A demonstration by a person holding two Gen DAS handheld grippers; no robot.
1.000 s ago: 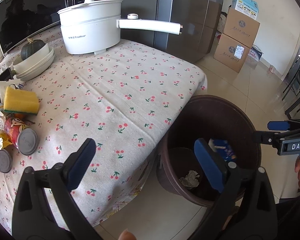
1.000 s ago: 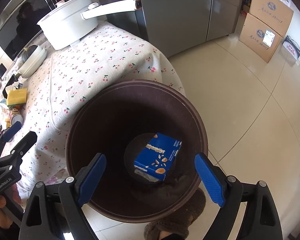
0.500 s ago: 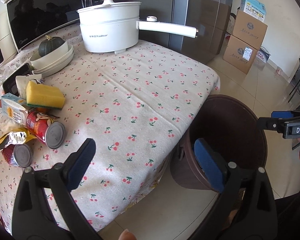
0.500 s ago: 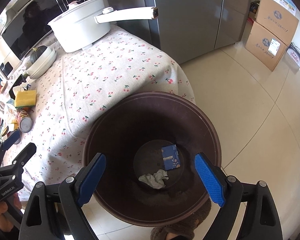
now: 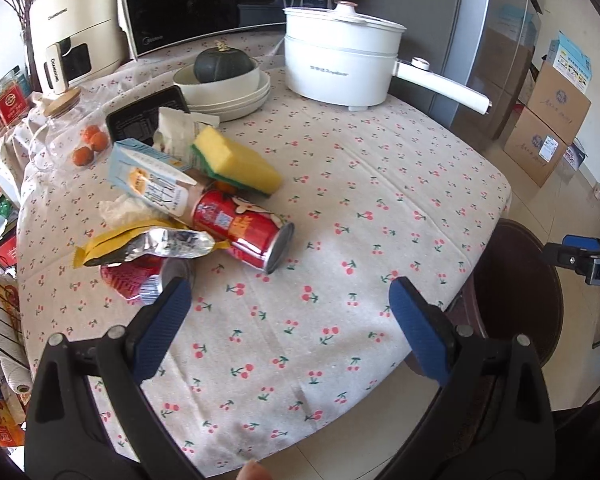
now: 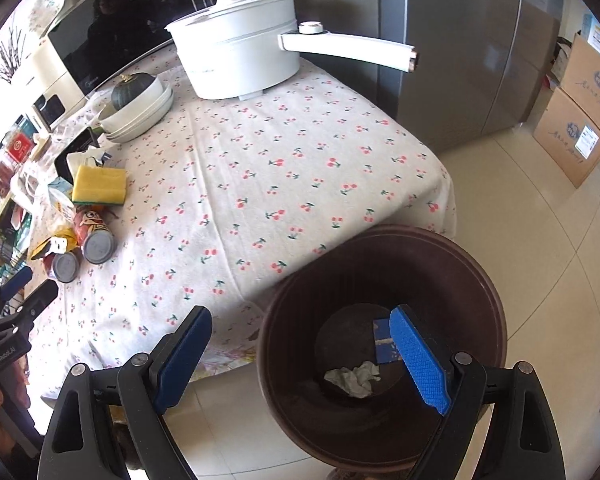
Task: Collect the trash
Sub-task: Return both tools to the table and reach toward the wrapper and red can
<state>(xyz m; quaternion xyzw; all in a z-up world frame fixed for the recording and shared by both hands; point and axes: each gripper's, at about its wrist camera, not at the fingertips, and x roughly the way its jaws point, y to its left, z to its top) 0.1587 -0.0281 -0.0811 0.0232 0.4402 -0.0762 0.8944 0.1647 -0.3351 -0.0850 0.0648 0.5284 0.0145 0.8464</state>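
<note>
Trash: crinkly foil wrapper (image 5: pixel 148 245), round red can (image 5: pixel 246 232), boxy carton (image 5: pixel 152 178).

The surface (image 5: pixel 380 184) carries a cream cloth printed with small red cherries on green stems. Centre left of the left wrist view: a yellow sponge (image 5: pixel 236 160) with a green underside, a red can (image 5: pixel 242 228) with a silver end, and a yellow wrapper (image 5: pixel 148 244) with a silver lining. The pot (image 5: pixel 340 68) at upper centre is white. The bin (image 6: pixel 384 344) at lower right is dark brown, holding a blue carton (image 6: pixel 384 346) and white crumpled paper (image 6: pixel 354 378).
</note>
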